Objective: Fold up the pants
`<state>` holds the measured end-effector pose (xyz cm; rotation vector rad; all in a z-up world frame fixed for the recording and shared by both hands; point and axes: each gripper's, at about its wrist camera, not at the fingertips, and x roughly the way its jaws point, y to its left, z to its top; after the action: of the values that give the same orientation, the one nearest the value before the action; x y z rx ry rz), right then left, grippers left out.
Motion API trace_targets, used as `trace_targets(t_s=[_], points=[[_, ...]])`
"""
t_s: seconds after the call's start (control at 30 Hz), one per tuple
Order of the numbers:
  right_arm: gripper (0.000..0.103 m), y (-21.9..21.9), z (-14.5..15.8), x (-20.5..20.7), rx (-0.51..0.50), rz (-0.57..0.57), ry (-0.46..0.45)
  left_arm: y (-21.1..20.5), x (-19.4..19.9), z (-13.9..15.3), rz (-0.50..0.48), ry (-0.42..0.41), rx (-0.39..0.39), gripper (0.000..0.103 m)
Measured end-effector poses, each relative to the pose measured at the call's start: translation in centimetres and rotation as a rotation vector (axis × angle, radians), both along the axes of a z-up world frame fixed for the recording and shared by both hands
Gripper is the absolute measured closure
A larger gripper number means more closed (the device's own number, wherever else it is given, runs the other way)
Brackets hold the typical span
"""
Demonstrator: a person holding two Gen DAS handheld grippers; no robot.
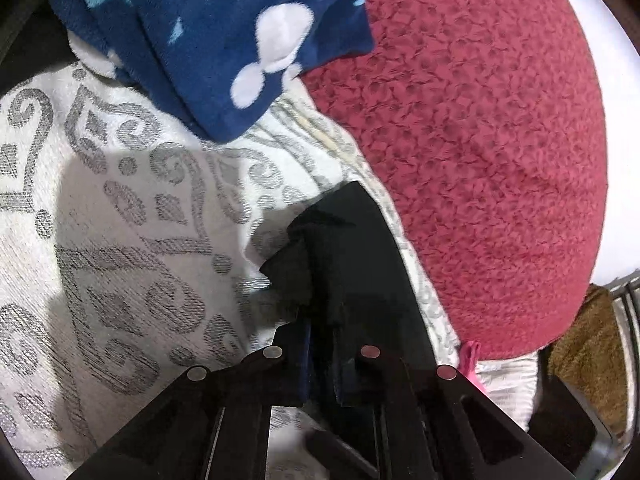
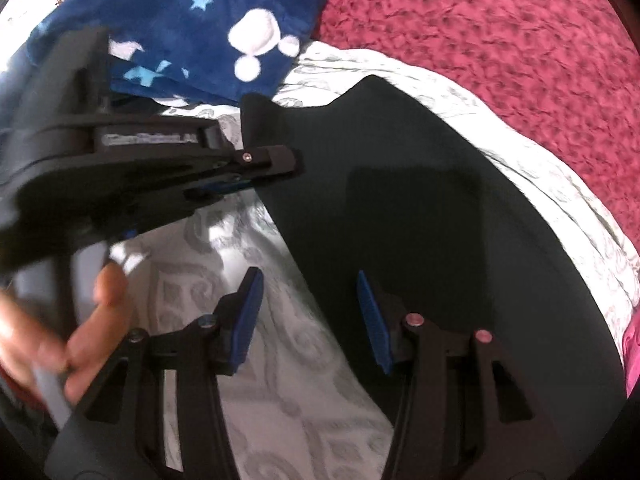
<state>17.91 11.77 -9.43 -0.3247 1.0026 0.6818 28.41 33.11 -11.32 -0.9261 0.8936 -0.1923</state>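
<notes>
An edge of the black pants [image 2: 420,208] is clamped in the left tongs [image 2: 276,164]. The right tongs [image 2: 310,316] are held apart above the pants' near edge. Beyond both tongs, a blue starred blanket [image 1: 224,36] is seen on the patterned bedcover [image 1: 120,200].

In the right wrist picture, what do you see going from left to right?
The person's hand → the left gripper → black pants → patterned white cover → red blanket.
</notes>
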Motion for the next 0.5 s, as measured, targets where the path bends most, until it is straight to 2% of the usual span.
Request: trace_targets(t_s=[0.17, 0.2, 0.23, 0.27, 0.3, 0.37, 0.43, 0.47, 0.5], points=[[0.048, 1.8, -0.6, 1.2, 0.012, -0.033, -0.034, -0.1, 0.0, 0.6, -0.019, -0.020, 0.011, 0.096], [0.054, 2.2, -0.6, 1.4, 0.003, -0.038, -0.061, -0.1, 0.0, 0.6, -0.021, -0.018, 0.013, 0.096], [0.068, 2.6, -0.7, 1.6, -0.004, -0.038, -0.076, -0.2, 0.1, 0.4, -0.027, -0.010, 0.013, 0.096], [0.095, 2.9, -0.8, 1.9, -0.021, -0.045, -0.097, -0.2, 0.2, 0.2, -0.030, -0.001, 0.012, 0.096], [0.095, 3.0, -0.8, 2.4, -0.038, -0.055, -0.097, -0.2, 0.1, 0.0, -0.028, 0.003, 0.019, 0.093], [0.095, 2.3, -0.7, 3.4, 0.016, -0.072, -0.040, 0.0, 0.1, 0.0, -0.025, 0.012, 0.015, 0.082], [0.095, 1.3, -0.3, 3.9, 0.068, -0.082, -0.009, -0.1, -0.1, 0.5, -0.004, 0.019, 0.057, 0.049], [0.095, 0.9, -0.1, 4.0, 0.087, -0.086, -0.001, -0.4, -0.2, 1.0, 0.014, 0.016, 0.098, 0.043], [0.095, 0.5, 0.1, 4.1, 0.106, -0.089, 0.007, -0.5, -0.2, 1.1, 0.014, 0.009, 0.107, 0.039]])
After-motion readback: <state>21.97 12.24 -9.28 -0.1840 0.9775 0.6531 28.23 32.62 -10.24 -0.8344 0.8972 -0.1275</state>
